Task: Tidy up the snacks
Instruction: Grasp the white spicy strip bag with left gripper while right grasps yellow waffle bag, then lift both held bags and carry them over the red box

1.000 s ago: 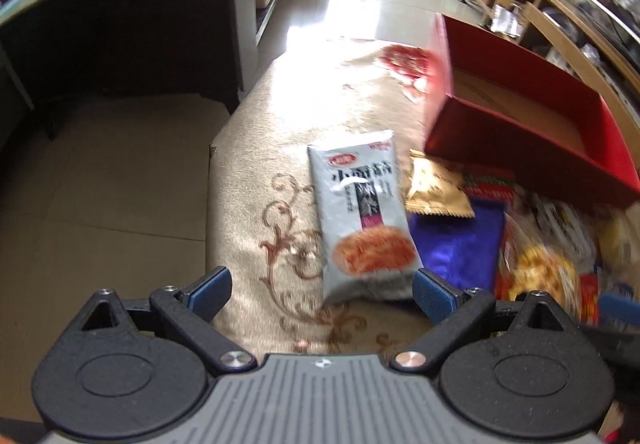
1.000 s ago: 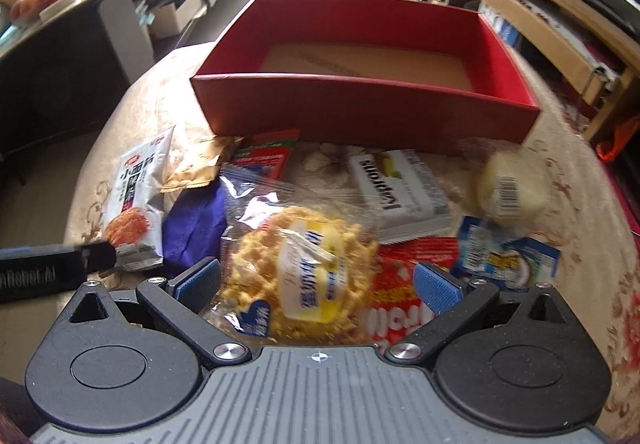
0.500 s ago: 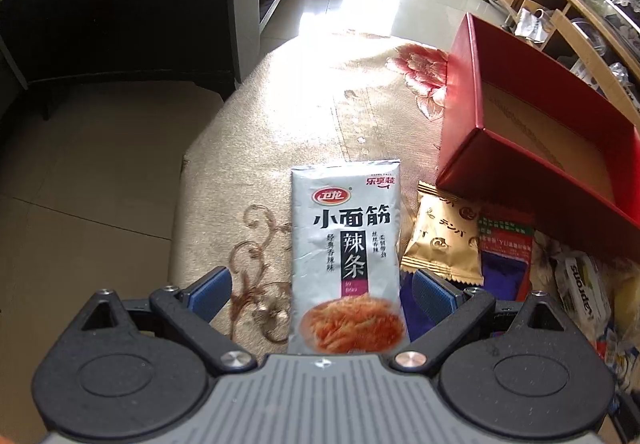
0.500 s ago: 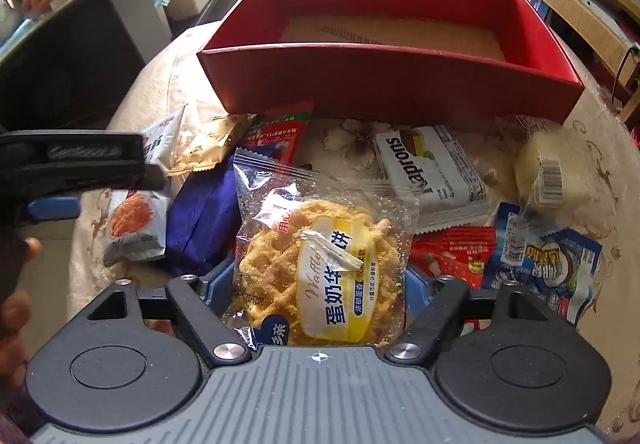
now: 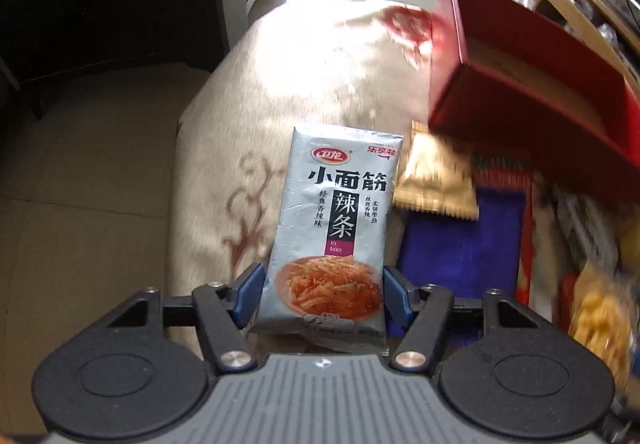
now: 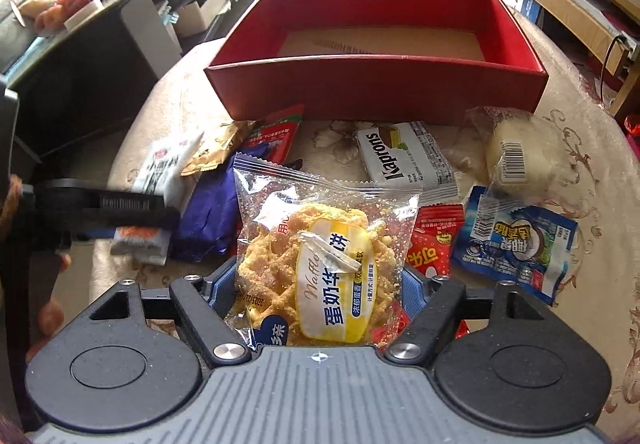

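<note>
Grip, left tool [image 5: 323,296]: jaws just closed onto silver noodle packet [image 5: 334,220], near left of surface [image 5: 248,116].
Grip, right tool [image 6: 316,284]: clamps waffle bag [image 6: 320,256].
Advice: lift both clear, carry to far red box [image 6: 380,84].

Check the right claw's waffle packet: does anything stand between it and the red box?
Nothing blocks a lifted carry. Flat snacks, including the white Kaprons packet, lie between the waffle packet and the red box; its near wall must be cleared.

Box [image 6: 376,92] sits at the far side of the table [image 6: 592,164], snack packs scattered near it, waffle pack [image 6: 320,264] nearest, bun [image 6: 520,152] off right.
</note>
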The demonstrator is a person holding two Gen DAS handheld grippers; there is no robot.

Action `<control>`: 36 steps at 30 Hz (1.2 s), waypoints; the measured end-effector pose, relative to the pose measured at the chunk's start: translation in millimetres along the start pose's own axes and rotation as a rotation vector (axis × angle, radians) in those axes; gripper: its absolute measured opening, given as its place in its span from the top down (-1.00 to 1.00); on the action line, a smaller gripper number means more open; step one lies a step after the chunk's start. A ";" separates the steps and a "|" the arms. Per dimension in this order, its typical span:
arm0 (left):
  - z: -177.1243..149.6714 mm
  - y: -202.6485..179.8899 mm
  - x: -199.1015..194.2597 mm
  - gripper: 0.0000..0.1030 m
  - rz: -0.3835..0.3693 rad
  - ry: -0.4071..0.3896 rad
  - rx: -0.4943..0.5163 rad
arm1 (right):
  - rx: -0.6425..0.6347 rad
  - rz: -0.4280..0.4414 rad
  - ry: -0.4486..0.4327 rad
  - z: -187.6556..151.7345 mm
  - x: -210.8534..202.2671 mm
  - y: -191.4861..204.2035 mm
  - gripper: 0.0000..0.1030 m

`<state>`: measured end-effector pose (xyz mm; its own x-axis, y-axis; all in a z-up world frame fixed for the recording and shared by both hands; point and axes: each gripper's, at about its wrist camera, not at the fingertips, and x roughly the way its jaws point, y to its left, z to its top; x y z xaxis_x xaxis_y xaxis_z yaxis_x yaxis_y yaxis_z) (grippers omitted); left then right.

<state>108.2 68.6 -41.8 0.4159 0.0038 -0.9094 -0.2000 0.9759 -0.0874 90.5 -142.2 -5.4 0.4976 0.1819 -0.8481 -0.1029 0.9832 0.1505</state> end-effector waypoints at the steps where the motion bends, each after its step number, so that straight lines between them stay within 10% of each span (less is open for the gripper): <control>1: -4.7 1.0 -2.8 -0.08 -0.005 0.007 0.005 | -0.002 0.002 -0.001 -1.4 -1.9 -1.1 -0.59; 10: -72.5 -8.9 -31.6 -0.16 -0.092 0.083 0.154 | -0.047 0.009 0.051 -32.9 -12.2 2.3 -0.59; 22: -62.6 -24.4 -17.3 -0.71 -0.034 0.059 0.090 | -0.071 0.006 0.111 -51.5 -0.1 2.2 -0.61; 30: -73.0 -25.6 -30.7 0.03 -0.034 0.039 0.117 | -0.116 -0.018 0.110 -58.1 0.8 1.4 -0.52; 36: -90.0 -31.3 -42.1 0.15 -0.089 0.059 0.160 | -0.120 -0.035 0.094 -63.0 -10.3 -3.3 -0.49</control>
<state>17.0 18.3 -37.3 0.3722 -0.0918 -0.9236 -0.0193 0.9941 -0.1066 31.5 -148.1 -29.1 0.4205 0.1401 -0.8964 -0.1920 0.9794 0.0629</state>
